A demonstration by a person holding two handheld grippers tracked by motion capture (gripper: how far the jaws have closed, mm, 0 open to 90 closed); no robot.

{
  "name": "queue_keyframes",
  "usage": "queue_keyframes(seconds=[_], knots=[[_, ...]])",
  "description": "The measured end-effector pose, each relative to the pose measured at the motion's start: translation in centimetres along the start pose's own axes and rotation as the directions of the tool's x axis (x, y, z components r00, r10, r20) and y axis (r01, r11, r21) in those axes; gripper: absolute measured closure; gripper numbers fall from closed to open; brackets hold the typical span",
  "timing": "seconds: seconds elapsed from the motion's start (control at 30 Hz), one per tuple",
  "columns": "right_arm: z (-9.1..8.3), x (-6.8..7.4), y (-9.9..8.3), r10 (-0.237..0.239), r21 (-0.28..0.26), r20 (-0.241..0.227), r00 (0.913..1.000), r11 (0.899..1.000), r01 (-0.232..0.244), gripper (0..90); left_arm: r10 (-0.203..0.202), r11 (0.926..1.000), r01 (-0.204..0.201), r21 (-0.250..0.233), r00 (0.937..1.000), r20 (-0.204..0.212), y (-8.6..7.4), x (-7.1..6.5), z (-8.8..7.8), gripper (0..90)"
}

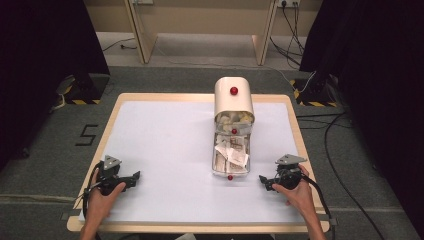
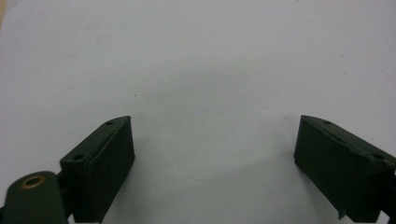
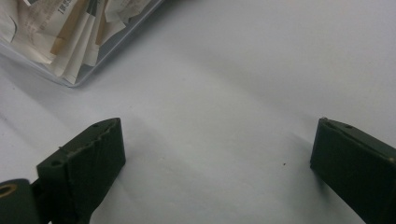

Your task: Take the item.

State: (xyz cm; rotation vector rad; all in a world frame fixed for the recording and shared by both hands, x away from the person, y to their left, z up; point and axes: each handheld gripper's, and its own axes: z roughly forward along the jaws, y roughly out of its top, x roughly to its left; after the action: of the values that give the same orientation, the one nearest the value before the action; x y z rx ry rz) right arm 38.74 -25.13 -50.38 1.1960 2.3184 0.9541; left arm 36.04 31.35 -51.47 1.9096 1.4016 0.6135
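The counter carries one assembly, set right of centre toward the far edge: a cream box with a rounded top and a red knob, and a clear tray drawn out of it toward the person. The tray holds loose paper packets; more pale items show in the open mouth of the box. A second red knob sits where tray meets box, a third at the tray's near end. The tray is judged to be pulled out so that its contents can be reached from above and from the person's side.

The left claw rests low on the counter at the near left, well apart from the tray. In the left gripper view its jaws stand wide apart with bare white surface between them; nothing is held.

The right claw rests at the near right, near the tray's front corner but not touching it. In the right gripper view its jaws are likewise spread and empty, and the tray corner with packets inside lies ahead and to the upper left.

Both claws point inward toward the centre, a symmetric ready posture. The right claw is judged the likelier to engage the tray or a packet first, being much closer.
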Motion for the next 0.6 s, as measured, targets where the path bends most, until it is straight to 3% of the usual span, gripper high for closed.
queue_keyframes(seconds=[0.17,0.3,0.33,0.6], knots=[[0.0,0.0,0.0,-0.001,-0.001,-0.001,1.0000,1.000,0.001,4.0,0.000,1.0000,0.000,0.000,1.0000,0.000,0.0,0.0,0.0,11.3],[-0.2,0.0,-0.1,0.003,-0.017,0.000,1.0000,1.000,-0.003,10.3,-0.001,1.0000,0.001,-0.001,1.0000,0.001,0.0,0.0,0.0,11.3],[-0.4,-0.2,0.0,-0.001,-0.028,-0.005,1.0000,1.000,0.000,21.8,-0.001,1.0000,0.001,-0.001,1.0000,0.000,0.0,0.0,0.0,11.3],[-2.0,-0.1,0.7,0.014,-0.114,-0.017,0.9998,0.993,-0.016,22.4,0.000,1.0000,0.000,0.000,1.0000,0.000,0.0,0.0,0.0,11.3]])
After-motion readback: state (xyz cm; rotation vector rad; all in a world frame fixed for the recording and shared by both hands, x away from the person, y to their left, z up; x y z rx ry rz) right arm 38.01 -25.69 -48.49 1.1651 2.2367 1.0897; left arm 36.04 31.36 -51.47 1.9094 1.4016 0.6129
